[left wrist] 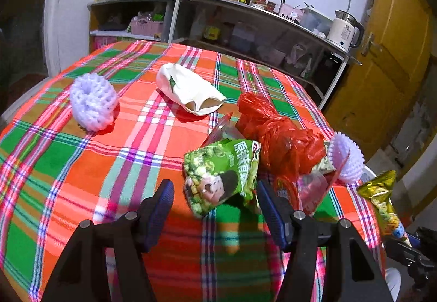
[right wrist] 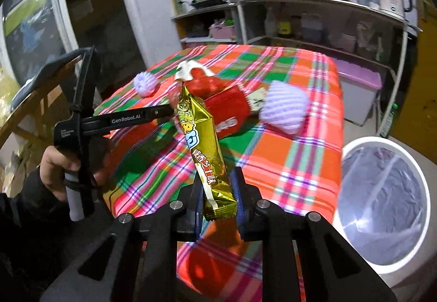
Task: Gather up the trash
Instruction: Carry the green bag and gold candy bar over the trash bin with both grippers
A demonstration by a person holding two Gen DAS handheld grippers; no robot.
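Right wrist view is showing the right tool (right wrist: 218,192) pinching the gold snack wrapper (right wrist: 203,143) by its lower end, long axis pointing up and away, while the lined white bin (right wrist: 355,220) is waiting low to its right beside the bench (right wrist: 300,143).

Glossy gold foil wrapper (right wrist: 203,143), woven plaid cloth (left wrist: 82,165), crinkled red plastic bag (left wrist: 281,138).

Dim room, saturated colours; fisheye bends the edges, corners black. Right wrist view smeared with motion blur; soft shadows under the gripper (left wrist: 215,209).
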